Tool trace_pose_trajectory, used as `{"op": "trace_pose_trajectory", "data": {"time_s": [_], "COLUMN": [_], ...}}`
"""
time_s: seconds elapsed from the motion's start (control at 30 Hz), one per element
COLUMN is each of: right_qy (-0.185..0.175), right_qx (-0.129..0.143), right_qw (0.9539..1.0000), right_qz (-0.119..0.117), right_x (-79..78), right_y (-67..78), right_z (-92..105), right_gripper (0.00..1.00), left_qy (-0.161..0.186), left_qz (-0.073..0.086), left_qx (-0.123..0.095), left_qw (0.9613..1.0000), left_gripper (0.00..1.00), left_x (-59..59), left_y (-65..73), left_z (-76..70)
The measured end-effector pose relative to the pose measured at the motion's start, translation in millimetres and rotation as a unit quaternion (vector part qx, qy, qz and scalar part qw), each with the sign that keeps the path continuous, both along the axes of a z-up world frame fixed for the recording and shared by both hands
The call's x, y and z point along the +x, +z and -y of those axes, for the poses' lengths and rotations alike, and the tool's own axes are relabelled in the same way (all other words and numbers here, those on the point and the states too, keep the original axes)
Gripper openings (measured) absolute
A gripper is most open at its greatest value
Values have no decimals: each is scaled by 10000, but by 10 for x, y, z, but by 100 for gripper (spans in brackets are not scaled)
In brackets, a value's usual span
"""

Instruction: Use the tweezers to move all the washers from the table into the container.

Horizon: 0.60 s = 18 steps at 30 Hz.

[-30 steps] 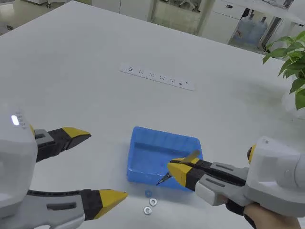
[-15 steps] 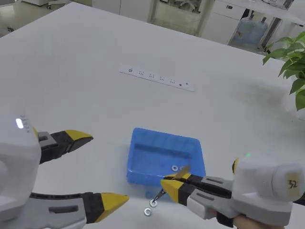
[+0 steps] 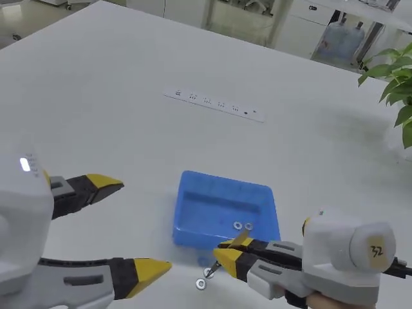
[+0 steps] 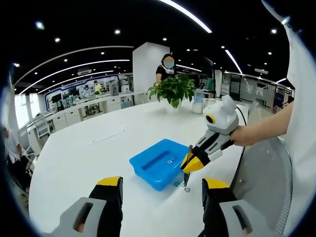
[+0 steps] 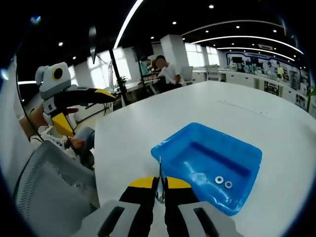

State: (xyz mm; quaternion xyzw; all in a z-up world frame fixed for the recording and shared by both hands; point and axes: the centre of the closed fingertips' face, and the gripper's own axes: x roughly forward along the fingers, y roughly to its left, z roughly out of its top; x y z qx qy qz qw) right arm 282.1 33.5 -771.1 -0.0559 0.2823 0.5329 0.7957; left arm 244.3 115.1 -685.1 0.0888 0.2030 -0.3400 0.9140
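Right claw (image 3: 224,252) pinches tweezers (image 3: 213,264), tips angled down at washers (image 3: 201,284) on worktop (image 3: 96,96) beside container (image 3: 193,215) for pickup; 2 washers (image 3: 243,226) inside; left claw (image 3: 143,224) wide, idle

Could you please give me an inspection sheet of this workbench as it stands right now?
Surface: white table, bare apart from the items below.
Job's things: blue container holding two washers; at least two loose washers on the table by its near edge; tweezers pointing down at them.
Clutter: power strip beyond the container.
Grippers: right gripper shut on the tweezers; left gripper open, holding nothing.
Cables: nothing seen on the table.
Surroundings: potted plant, water bottles, open office with a seated person.
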Motion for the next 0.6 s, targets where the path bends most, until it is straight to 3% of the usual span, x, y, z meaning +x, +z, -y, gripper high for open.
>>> {"op": "trace_pose_trajectory", "data": {"time_s": [0.43,0.6], "right_qy": [543,475], "right_qx": [-375,-355], "right_qw": [9964,9969], "right_qz": [537,509], "right_x": [-86,-58], "right_y": [-5,-3], "right_z": [-56,-26], "right_gripper": [2,2], "left_qy": [-26,-35], "left_qz": [1,9], "left_qx": [0,-5], "left_qw": [10000,10000], "left_gripper": [65,65], "left_x": [12,10], "left_y": [-6,-4], "left_z": [21,24]}}
